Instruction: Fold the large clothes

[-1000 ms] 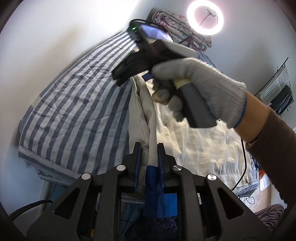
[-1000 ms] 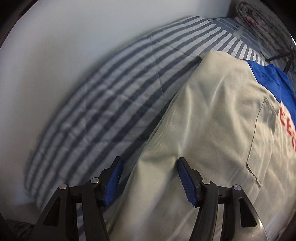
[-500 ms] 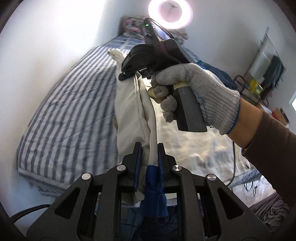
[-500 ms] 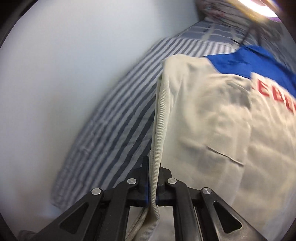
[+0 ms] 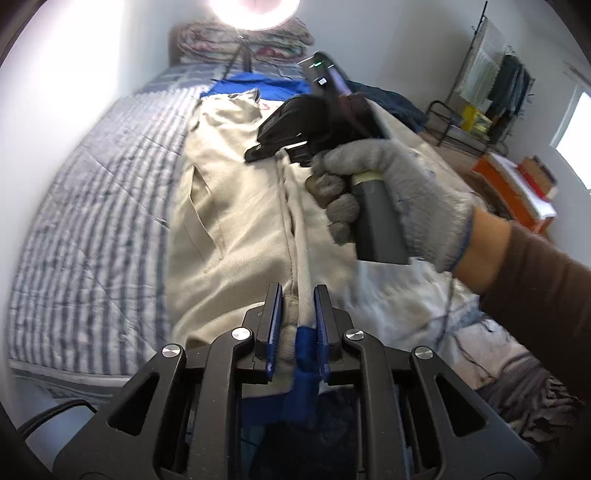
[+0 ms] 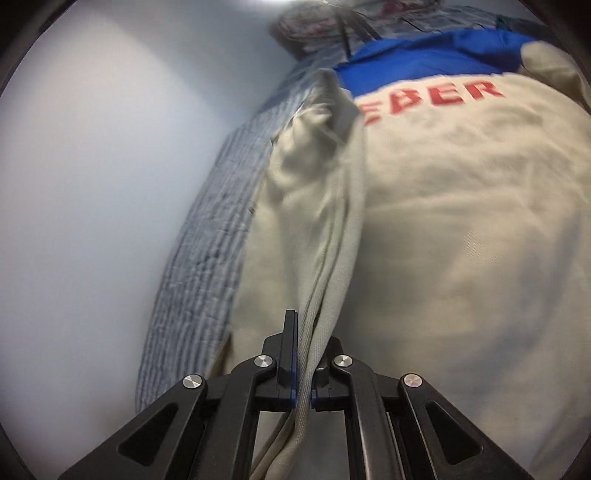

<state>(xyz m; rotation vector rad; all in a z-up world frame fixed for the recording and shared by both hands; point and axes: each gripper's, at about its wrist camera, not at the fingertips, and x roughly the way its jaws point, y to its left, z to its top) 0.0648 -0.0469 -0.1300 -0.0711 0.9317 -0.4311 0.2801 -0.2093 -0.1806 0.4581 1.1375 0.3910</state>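
A large beige garment [image 5: 236, 221] with a blue yoke [image 6: 424, 55] and red letters [image 6: 432, 98] lies along the striped bed. My left gripper [image 5: 297, 317] is shut on its beige edge and a blue trim at the near end. My right gripper [image 6: 303, 373] is shut on a bunched beige fold of the same garment [image 6: 443, 240]. In the left wrist view a gloved hand [image 5: 391, 199] holds the right gripper [image 5: 266, 146] farther up the garment, and a pocket seam shows on the folded-over flap.
The striped quilt [image 5: 92, 206] covers the bed against a white wall on the left. A rolled blanket [image 5: 243, 33] and a ring light sit at the far end. Dark clothes [image 5: 388, 99], a rack and orange boxes [image 5: 517, 184] stand to the right. White crumpled cloth [image 5: 406, 295] lies beneath the hand.
The right gripper closed on the garment's left edge. Both grippers have carried that edge across to the right, folding the beige side over the garment. Both views have rolled.
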